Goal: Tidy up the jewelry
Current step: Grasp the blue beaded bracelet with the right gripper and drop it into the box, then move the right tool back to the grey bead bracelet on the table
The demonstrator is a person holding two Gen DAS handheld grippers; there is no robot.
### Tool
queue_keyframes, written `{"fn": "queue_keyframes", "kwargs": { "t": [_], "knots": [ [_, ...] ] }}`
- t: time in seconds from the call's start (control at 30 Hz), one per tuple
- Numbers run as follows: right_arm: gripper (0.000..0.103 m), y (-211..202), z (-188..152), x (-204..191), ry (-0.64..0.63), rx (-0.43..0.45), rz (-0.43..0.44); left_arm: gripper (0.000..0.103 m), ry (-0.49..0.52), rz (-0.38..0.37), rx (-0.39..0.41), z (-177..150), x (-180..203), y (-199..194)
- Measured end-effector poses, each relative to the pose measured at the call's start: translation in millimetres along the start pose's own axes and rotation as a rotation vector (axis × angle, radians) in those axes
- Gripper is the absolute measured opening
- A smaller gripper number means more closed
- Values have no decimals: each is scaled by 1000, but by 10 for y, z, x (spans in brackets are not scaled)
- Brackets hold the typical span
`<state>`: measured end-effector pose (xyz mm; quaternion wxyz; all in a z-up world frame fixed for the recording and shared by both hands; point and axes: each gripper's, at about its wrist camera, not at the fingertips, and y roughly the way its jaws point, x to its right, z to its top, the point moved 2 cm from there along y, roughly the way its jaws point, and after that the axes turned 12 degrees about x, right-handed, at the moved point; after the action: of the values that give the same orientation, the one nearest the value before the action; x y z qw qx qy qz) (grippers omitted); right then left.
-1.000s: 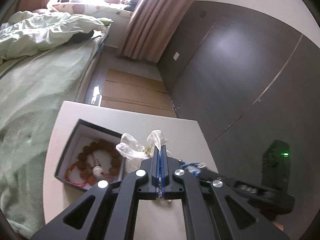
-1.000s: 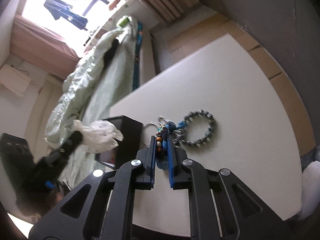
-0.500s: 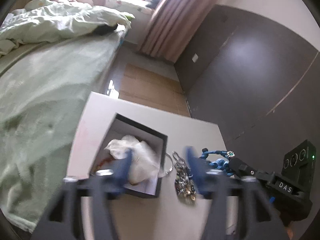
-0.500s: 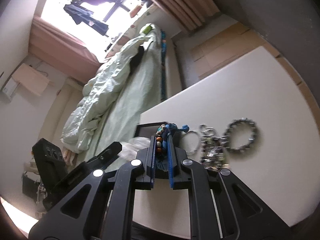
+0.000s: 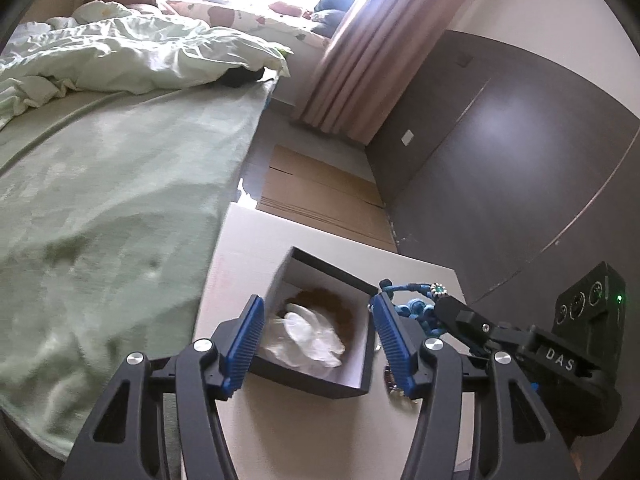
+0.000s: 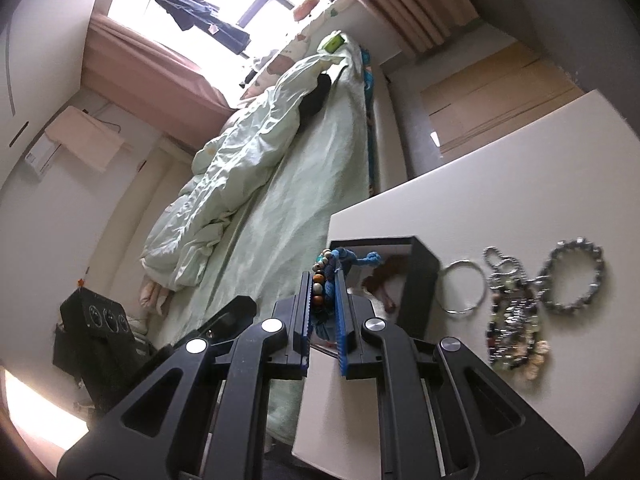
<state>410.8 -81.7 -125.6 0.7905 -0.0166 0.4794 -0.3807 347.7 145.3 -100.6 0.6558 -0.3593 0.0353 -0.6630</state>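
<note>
Blue cord bracelet [image 6: 326,280] with wooden and coloured beads: pinched between the blue pads of the right hand-held gripper [image 6: 323,292], carried above the near edge of the dark open box [image 6: 420,280]; its knotted blue end pokes out past the fingertips. Dark open box: on the white worktop [image 6: 520,184], close to the edge nearest the bed [image 5: 100,184]; contents a crumpled white plastic bag [image 5: 312,336] and a brown mass behind it, probably a wooden bead string, though blurred. Left hand-held gripper [image 5: 318,340]: jaws apart and closing, nothing between the pads, poised over the box so that the bag shows in the gap. Items loose on the worktop beside the box, in a row: thin silver bangle [image 6: 464,286] nearest; tangled silver chain piece [image 6: 514,316]; dark beaded bracelet [image 6: 574,276] farthest. Beyond: pale green bedding, pink curtains [image 5: 360,64], dark wardrobe doors [image 5: 500,168].
</note>
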Motion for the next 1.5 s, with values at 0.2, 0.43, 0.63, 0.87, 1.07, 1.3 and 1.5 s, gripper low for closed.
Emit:
{"fn": "queue_keyframes", "kwargs": {
  "t": [0.2,0.43,0.63,0.87,1.07,1.3,1.5],
  "knots": [
    [65,411,-168,-15,-5,-165,-62,54,-42,13,22,75,-181,-79],
    [73,105,-76,175,-14,-84,-157,54,-37,-10,9,75,-143,-48],
    [73,-314,79,436,5,-18,-231,54,4,-47,-11,12,83,10],
    [73,-526,157,678,3,-15,-291,51,53,-77,-43,-118,394,127],
    [73,-686,195,866,5,-11,-343,45,118,-105,-87,-276,712,272],
    [67,-790,251,1141,35,-16,-395,38,188,-111,-147,-536,1059,509],
    [62,-783,252,1299,32,-32,-423,34,198,-100,-191,-708,1222,745]
  ]
}}
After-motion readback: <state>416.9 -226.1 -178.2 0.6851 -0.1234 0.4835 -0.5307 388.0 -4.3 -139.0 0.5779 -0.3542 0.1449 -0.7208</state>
